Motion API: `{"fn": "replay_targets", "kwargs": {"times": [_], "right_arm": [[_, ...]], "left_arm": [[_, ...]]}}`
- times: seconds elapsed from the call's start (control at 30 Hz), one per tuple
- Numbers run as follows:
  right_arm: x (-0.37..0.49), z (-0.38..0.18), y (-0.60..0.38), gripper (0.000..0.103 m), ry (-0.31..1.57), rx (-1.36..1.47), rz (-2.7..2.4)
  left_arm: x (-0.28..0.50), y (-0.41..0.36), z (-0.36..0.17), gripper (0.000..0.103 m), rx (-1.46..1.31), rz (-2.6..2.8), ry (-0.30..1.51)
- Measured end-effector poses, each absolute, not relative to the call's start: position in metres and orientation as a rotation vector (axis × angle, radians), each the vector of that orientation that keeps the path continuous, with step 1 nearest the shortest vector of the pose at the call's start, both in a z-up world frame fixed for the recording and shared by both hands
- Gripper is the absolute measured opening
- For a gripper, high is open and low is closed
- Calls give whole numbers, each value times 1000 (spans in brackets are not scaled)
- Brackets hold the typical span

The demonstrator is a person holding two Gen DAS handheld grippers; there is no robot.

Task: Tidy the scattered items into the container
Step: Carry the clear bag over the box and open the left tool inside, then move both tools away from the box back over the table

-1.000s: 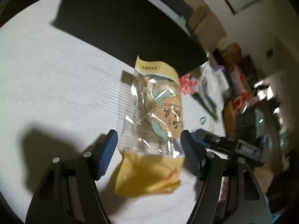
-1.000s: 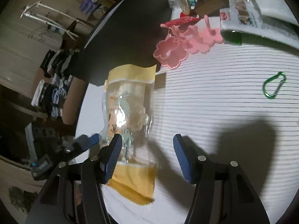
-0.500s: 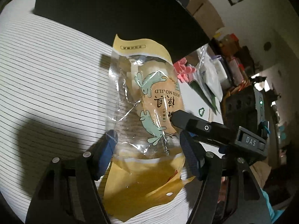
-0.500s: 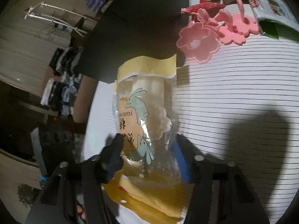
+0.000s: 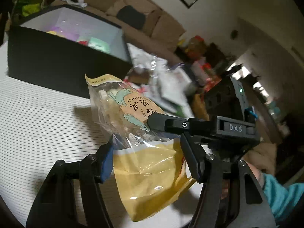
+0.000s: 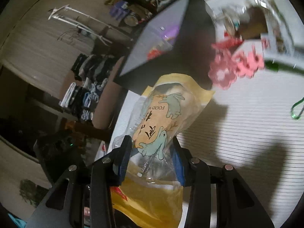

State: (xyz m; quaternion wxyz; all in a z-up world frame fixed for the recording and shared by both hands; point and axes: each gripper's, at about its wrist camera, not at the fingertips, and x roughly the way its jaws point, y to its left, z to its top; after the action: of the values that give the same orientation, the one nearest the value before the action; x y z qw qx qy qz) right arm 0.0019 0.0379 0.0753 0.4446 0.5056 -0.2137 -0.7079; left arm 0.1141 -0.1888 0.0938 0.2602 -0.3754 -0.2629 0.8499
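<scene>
Both the left gripper (image 5: 146,157) and the right gripper (image 6: 152,157) are clamping the yellow-and-clear packet (image 5: 133,117), its jaws just closing further, near the black box (image 5: 57,60).

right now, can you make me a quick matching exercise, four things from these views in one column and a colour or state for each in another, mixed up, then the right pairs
Things:
1. food mould packet
2. black box
3. flower-shaped moulds
4. carabiner

Colour or state:
A. green, lying alone on the striped table
B. pink, clustered beside the box
C. lifted off the table, held by both the left gripper and the right gripper
D. open on top, with some items already inside

Pairs: 1-C, 2-D, 3-B, 4-A
</scene>
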Motion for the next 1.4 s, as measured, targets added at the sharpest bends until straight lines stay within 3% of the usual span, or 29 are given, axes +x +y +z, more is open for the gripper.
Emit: {"fn": "replay_targets", "kwargs": {"times": [0.27,0.37,0.67,0.8,1.03,1.17,1.4], "right_arm": [[-11,140,31,43,-534,1129,-1761],[-39,163,19,43,-537,1101,-1772],[-161,207,-38,43,-493,1079,-1876],[-216,197,-62,43,-465,1113,-1937],[-293,128,-94,44,-454,1254,-2026],[-306,107,-105,43,-268,1302,-2172],[-296,112,-98,44,-145,1272,-2199]], "left_arm": [[94,-194,177,62,-973,2319,-520],[64,-196,213,67,-965,2342,-386],[-60,-199,263,69,-1017,2375,-13],[-118,-208,251,70,-1073,2368,74],[-206,-207,177,70,-1245,2300,254],[-235,-220,137,71,-1378,2392,300],[-225,-253,134,75,-1403,2438,197]]}}
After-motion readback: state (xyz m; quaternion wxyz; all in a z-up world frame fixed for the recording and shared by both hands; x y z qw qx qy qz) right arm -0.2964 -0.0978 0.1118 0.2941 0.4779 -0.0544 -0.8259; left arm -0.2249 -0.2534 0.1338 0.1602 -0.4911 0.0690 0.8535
